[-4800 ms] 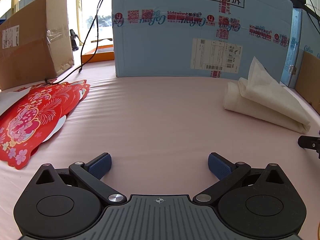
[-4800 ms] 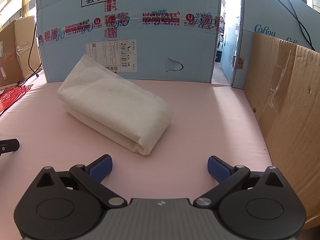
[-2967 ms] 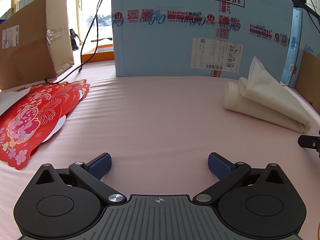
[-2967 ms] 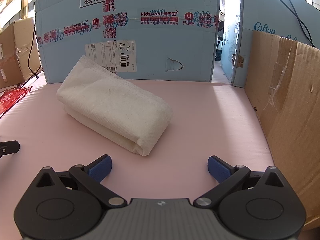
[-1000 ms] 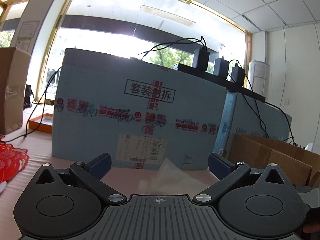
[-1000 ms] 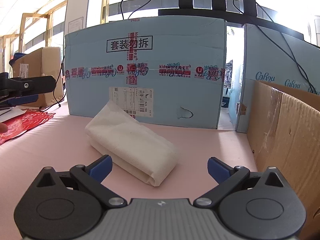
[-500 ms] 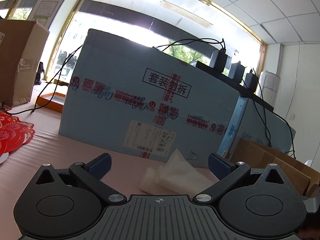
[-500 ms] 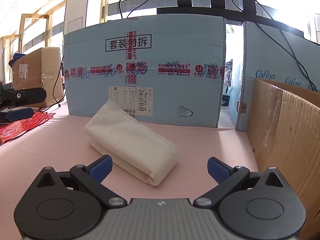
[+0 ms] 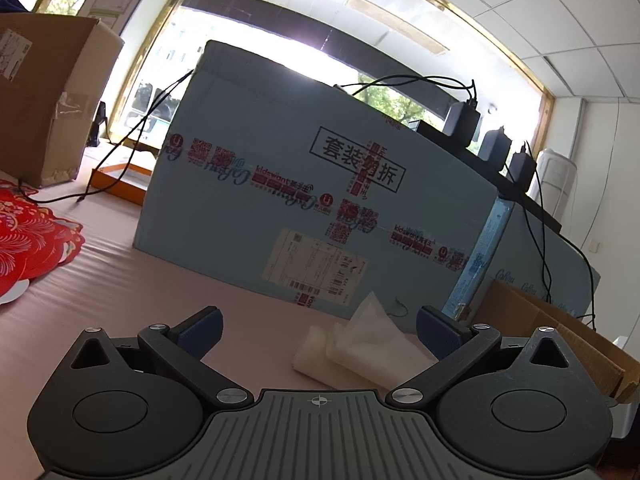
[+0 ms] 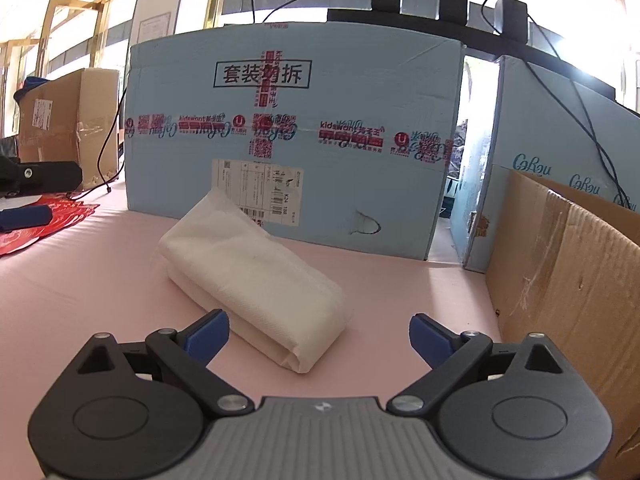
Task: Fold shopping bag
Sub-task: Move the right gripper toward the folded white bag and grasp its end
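Observation:
The shopping bag (image 10: 256,280) is a white, folded, flattened bundle lying on the pink table (image 10: 80,280), one corner sticking up toward the blue box. My right gripper (image 10: 318,330) sits just short of the bag's near end; its jaws stand wide and are closing slightly, with nothing pressed between the blue pads. In the left wrist view the bag (image 9: 360,344) lies ahead and a little right of centre. My left gripper (image 9: 318,326) is open and empty, raised above the table and tilted. The left gripper (image 10: 24,196) also shows at the far left of the right wrist view.
A large light-blue carton (image 10: 296,140) walls off the back. A brown cardboard box (image 10: 572,280) stands close on the right. Red paper cut-outs (image 9: 24,236) lie on the left, with another brown box (image 9: 44,96) and a black cable (image 9: 120,160) behind them.
Both grippers rose off the table and now look more level. Over the last second the left view rolled and sank, bringing the bag into sight. The right gripper's pads drew in slightly.

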A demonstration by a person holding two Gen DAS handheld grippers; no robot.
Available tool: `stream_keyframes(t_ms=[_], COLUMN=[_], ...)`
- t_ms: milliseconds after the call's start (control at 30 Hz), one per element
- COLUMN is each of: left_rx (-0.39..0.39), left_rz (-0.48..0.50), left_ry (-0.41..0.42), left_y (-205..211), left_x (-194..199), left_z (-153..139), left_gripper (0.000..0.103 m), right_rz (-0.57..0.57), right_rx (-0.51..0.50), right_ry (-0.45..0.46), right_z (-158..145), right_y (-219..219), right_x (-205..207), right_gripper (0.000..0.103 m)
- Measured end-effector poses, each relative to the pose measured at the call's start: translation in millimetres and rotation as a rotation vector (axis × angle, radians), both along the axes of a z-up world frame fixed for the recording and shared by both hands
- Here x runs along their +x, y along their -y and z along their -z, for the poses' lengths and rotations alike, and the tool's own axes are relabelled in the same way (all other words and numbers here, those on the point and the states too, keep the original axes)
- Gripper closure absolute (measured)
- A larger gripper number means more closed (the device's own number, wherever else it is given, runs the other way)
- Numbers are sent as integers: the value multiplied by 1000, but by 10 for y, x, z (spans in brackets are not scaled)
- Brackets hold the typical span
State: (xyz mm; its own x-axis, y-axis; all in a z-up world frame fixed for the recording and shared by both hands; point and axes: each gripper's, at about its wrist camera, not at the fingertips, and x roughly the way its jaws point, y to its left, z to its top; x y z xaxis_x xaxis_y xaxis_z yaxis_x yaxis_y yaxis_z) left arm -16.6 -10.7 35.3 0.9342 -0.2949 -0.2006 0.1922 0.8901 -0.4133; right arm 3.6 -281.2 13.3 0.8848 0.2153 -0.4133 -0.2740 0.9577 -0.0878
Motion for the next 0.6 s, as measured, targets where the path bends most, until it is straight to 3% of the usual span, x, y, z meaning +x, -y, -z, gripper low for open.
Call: stream_keyframes(t_ms=[200,367,433,500,600], left_rx=[13,15,14,13,13], left_rz=[20,28,31,34,37], left_ry=[-9,-30,-35,-40,-40], left_y=[35,41,40,41,44], left_x=[21,57,69,78,81], left_z=[22,54,64,69,76], left_gripper=[0,0,0,0,0], right_rz=[-70,-102,-94,-79,-82], right_rx=[-43,-213,-212,-181,-112], right_ry=[-70,-72,-90,-118,-153], right_z=[14,111,127,128,104], right_y=[-306,-576,-579,-532,-427], right_x=[206,388,449,504,548], right_gripper=[6,9,17,35,45])
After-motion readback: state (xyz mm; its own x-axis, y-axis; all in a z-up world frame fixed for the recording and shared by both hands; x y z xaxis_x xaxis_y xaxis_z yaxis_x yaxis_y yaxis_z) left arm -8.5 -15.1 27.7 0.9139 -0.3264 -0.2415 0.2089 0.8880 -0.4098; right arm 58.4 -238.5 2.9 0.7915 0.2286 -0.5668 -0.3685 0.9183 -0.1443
